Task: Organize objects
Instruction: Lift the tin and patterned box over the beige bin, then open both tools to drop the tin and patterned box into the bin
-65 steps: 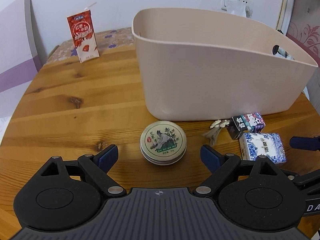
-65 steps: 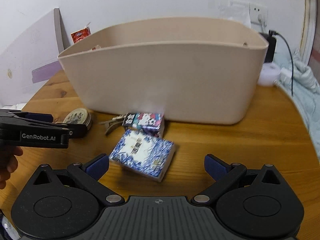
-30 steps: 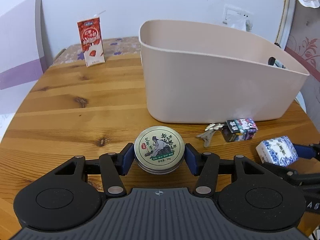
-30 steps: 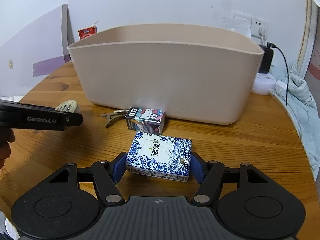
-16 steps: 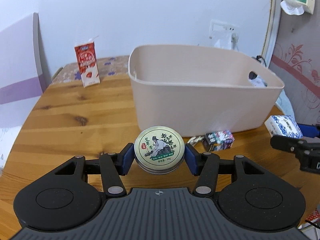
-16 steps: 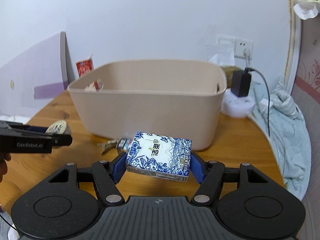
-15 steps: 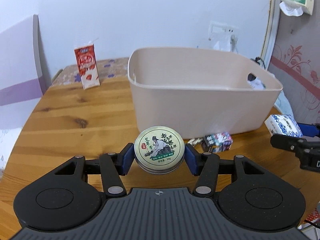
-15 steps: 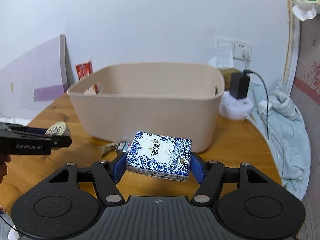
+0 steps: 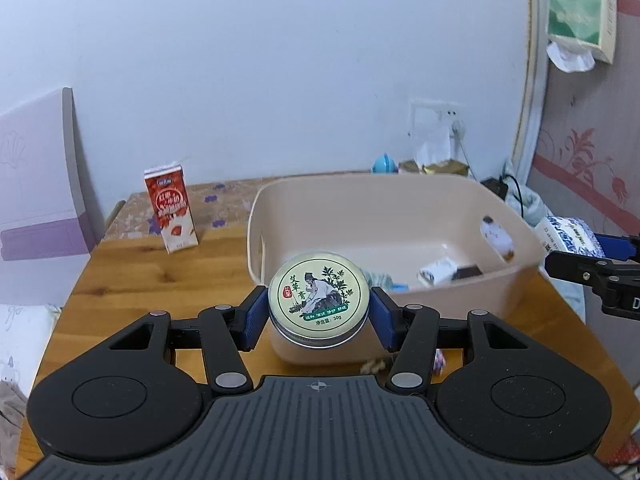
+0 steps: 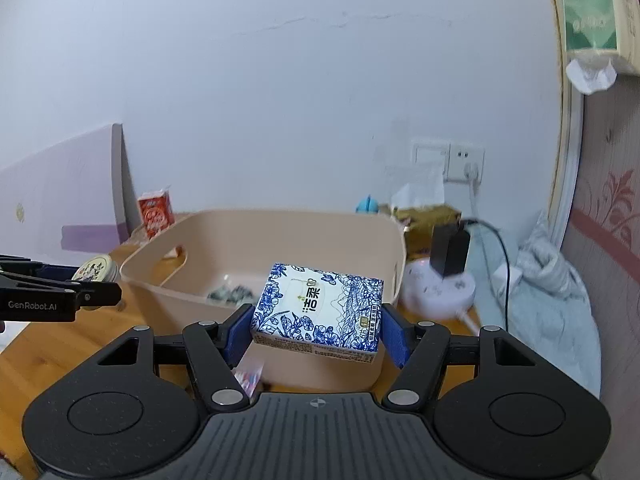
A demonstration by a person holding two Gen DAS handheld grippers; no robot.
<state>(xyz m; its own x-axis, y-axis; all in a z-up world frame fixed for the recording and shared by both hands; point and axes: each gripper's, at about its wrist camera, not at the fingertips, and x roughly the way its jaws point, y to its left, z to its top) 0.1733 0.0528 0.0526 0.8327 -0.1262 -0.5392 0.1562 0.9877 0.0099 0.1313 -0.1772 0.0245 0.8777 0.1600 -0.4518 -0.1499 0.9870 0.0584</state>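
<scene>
- left claw (image 9: pixel 319 318) clamped on the round balm tin (image 9: pixel 318 298), lifted off the tabletop (image 9: pixel 132 276), centre of the left wrist frame, just short of the beige bin's (image 9: pixel 516 240) near wall.
- right claw (image 10: pixel 316 334) clamped on the blue-and-white tissue pack (image 10: pixel 318 306), also airborne, centre of the right wrist frame, in front of the bin's near rim.
- bin already holds a few things: small bottle (image 9: pixel 497 237) against the right wall, white box (image 9: pixel 438 271) plus dark bits on the floor.
- not dropped yet: both loads sit outside or at the rim.
- left to do, my guess: the small printed packet (image 10: pixel 248 378) by the bin's base, lower centre; red milk carton (image 9: pixel 171 208), mid left, maybe.
</scene>
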